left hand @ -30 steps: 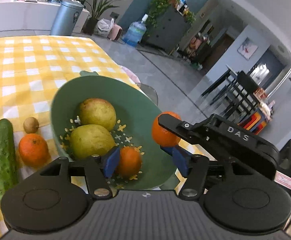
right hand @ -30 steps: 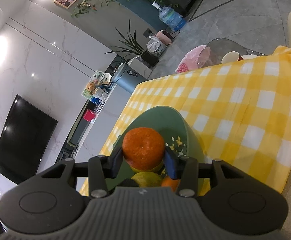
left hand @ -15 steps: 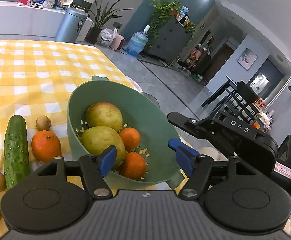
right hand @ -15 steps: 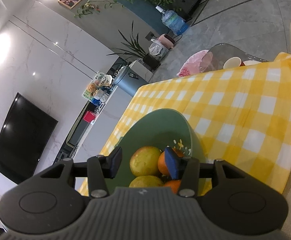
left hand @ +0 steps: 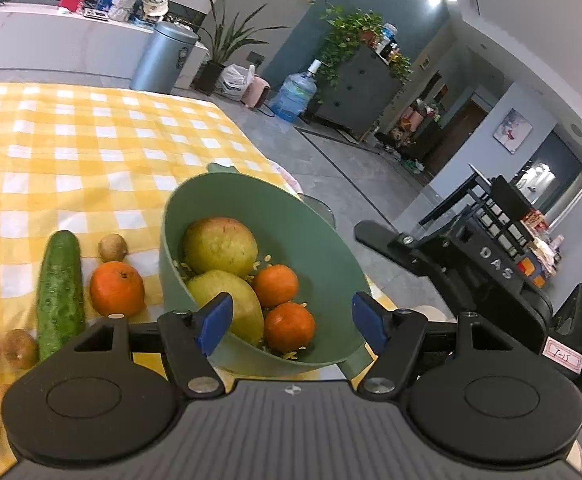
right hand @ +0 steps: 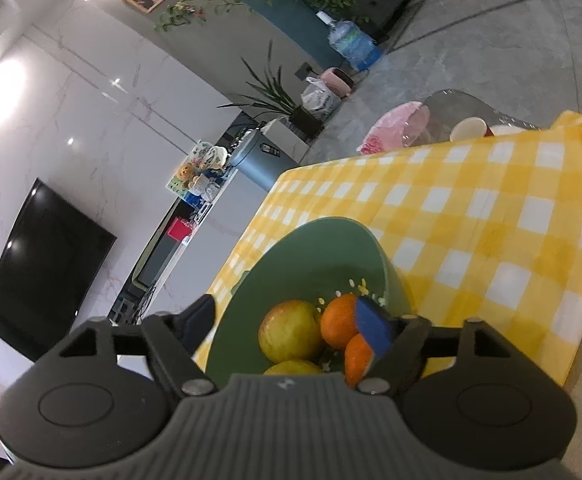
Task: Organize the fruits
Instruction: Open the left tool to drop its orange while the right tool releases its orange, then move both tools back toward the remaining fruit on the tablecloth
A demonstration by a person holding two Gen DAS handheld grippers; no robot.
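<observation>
**Release over the bowl**

Right gripper (right hand: 287,322) jaws are opening, nothing pinched; left gripper (left hand: 291,322) jaws are standing spread, empty. Green bowl (left hand: 291,200), lower centre, is holding pears and oranges. Next, likely: loose orange (left hand: 117,288), lower left on the table (left hand: 91,140).

The left gripper (left hand: 293,322) tilts downward, its blue-padded jaws spread and gripping nothing. The right gripper (right hand: 287,324) angles down too, jaws opening, nothing pinched between them.
</observation>
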